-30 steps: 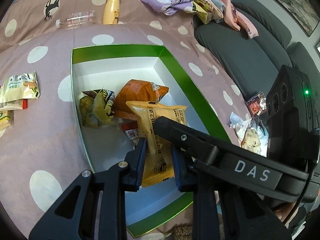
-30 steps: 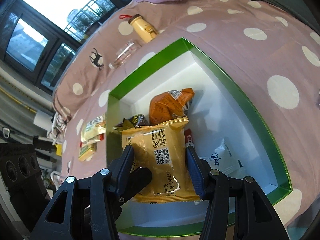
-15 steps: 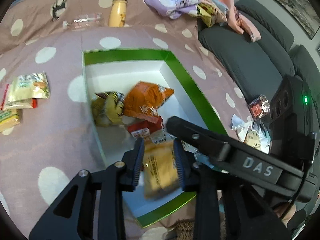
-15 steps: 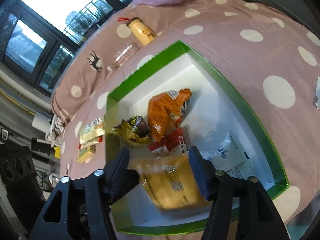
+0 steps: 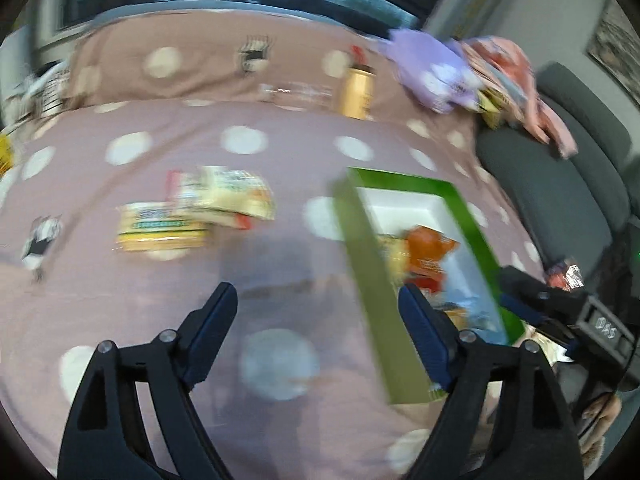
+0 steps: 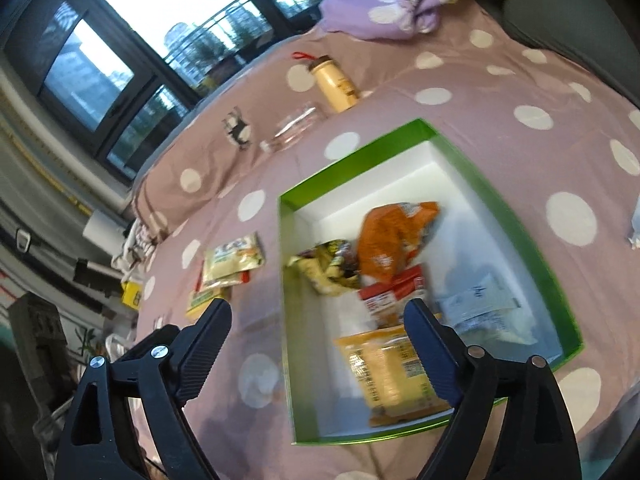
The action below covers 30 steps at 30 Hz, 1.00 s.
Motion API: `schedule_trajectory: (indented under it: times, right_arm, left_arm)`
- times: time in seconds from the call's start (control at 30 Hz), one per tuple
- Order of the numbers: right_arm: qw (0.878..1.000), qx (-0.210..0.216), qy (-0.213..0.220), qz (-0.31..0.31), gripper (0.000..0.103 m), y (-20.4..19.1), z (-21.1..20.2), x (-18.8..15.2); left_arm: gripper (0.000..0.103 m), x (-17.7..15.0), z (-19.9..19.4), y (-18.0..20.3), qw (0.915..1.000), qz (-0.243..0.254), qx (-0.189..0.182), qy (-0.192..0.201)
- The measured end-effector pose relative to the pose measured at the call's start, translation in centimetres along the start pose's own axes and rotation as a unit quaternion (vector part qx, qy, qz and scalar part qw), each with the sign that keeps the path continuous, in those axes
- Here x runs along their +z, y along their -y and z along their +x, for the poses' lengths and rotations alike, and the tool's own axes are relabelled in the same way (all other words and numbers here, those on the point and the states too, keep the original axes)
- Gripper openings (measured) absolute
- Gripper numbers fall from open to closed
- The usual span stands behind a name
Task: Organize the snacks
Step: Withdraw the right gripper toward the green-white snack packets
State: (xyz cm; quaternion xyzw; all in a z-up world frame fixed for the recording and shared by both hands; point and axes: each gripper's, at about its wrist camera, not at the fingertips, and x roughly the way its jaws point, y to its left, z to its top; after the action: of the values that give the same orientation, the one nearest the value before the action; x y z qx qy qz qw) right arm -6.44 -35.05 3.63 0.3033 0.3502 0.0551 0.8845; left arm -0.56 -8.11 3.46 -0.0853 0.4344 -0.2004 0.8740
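Left wrist view: both the left gripper (image 5: 316, 312) and the right gripper (image 6: 318, 326) have just spread wide, holding nothing. The pale snack packets (image 5: 200, 216) at middle left look light, soft and crinkly; pinch one by its flat edge.

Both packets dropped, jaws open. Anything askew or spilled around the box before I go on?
Nothing spilled. The yellow packet lies flat inside the green box. Only a clear bottle lies on its side near the upright yellow bottle.

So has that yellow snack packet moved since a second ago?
Yes. The yellow snack packet dropped from between the right tongs, whose jaws have just been opening, and lies at the green box's near end.
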Motion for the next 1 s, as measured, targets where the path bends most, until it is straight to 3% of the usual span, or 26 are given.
schedule_trajectory:
  times: [0.23, 0.37, 0.7, 0.87, 1.0]
  right_arm:
    - [0.999, 0.008, -0.028, -0.035, 0.090, -4.0, 2.3, -0.9]
    - [0.996, 0.025, -0.056, -0.062, 0.090, -7.0, 4.4, -1.5]
    - [0.983, 0.046, -0.136, -0.113, 0.090, -14.3, 12.3, 0.6]
    - [0.976, 0.013, -0.167, -0.136, 0.090, -16.1, 17.6, 2.5]
    - [0.974, 0.002, -0.193, -0.121, 0.090, -15.7, 21.6, 4.2]
  left_arm:
    - [0.083, -2.2, -2.1, -8.4, 0.9946, -0.084, 0.062, 0.002]
    - [0.083, -3.3, -2.4, -10.5, 0.9913, -0.106, 0.078, -0.002]
    - [0.083, -4.9, -2.7, -12.9, 0.9883, -0.134, 0.072, -0.007]
    - [0.083, -4.9, -2.2, -13.4, 0.9882, -0.139, 0.064, -0.011]
    - [0.083, -5.0, -1.8, -13.9, 0.9878, -0.144, 0.056, -0.016]
